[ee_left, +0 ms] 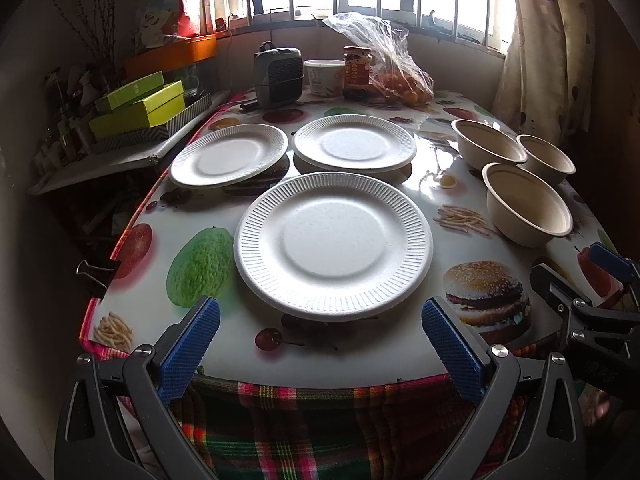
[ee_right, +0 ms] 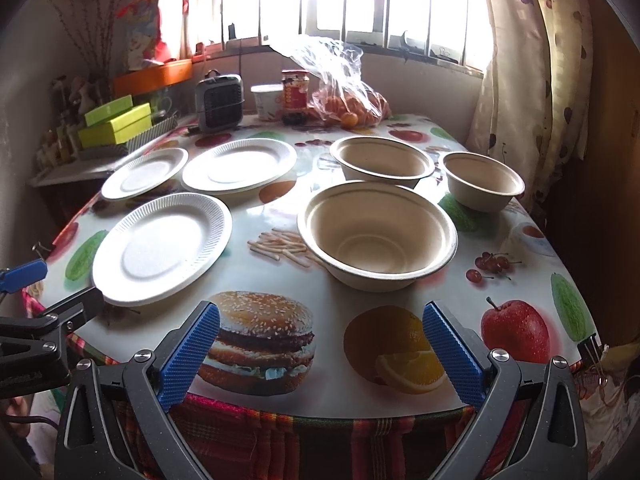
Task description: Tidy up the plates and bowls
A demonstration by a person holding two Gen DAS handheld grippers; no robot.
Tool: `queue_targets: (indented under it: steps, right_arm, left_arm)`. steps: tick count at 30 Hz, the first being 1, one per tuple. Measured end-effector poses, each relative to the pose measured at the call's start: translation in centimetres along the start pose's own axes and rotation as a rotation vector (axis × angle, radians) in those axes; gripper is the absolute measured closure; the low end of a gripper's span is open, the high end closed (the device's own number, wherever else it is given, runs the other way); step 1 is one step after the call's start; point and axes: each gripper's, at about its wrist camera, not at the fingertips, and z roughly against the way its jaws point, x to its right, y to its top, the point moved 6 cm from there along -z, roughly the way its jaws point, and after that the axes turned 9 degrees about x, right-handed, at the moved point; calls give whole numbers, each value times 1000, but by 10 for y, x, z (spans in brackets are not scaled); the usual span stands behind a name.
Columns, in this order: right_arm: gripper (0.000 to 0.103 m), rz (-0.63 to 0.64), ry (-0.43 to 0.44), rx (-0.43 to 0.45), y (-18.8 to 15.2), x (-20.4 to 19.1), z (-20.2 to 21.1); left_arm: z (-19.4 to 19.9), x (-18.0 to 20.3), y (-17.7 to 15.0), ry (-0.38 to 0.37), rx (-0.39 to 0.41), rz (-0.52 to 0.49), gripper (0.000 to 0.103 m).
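Three white plates and three beige bowls sit on the table; the left gripper gapes empty.

White ribbed-rim paper plates and beige bowls sit on a white tablecloth printed with a burger, fruit and fries, above red-green plaid fabric; behind the plates, lime-green boxes.

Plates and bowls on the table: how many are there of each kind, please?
White ribbed paper plates: 3
Beige round paper bowls: 3
Total: 6
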Motion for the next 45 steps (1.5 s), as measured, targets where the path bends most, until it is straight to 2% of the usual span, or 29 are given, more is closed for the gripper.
queue_targets:
  steps: [9, 15, 21, 25, 32, 36, 43, 45]
  right_arm:
    - [0, 41, -15, 36, 38, -12, -2]
    - [0, -32, 141, 20, 69, -28, -15]
    - [0, 74, 196, 35, 111, -55, -32]
    - [0, 134, 273, 33, 136, -77, -47]
    - [0, 179, 370, -53, 170, -117, -88]
    - [0, 194, 426, -84, 190, -142, -108]
    - [0, 192, 533, -157, 218, -184, -147]
    - [0, 182, 530, -191, 221, -190, -166]
  left_arm:
    - [-5, -20, 18, -2, 3, 20, 2]
    - [-11, -54, 37, 30, 0, 73, 2]
    - [-20, -97, 58, 69, 4, 133, 2]
    - [-30, -129, 71, 86, 0, 194, 2]
    - [-42, -171, 94, 136, 1, 223, 2]
    - [-50, -186, 108, 97, -12, 263, 2]
    - [-70, -208, 136, 98, -14, 278, 2]
    - [-80, -215, 140, 109, -15, 283, 2]
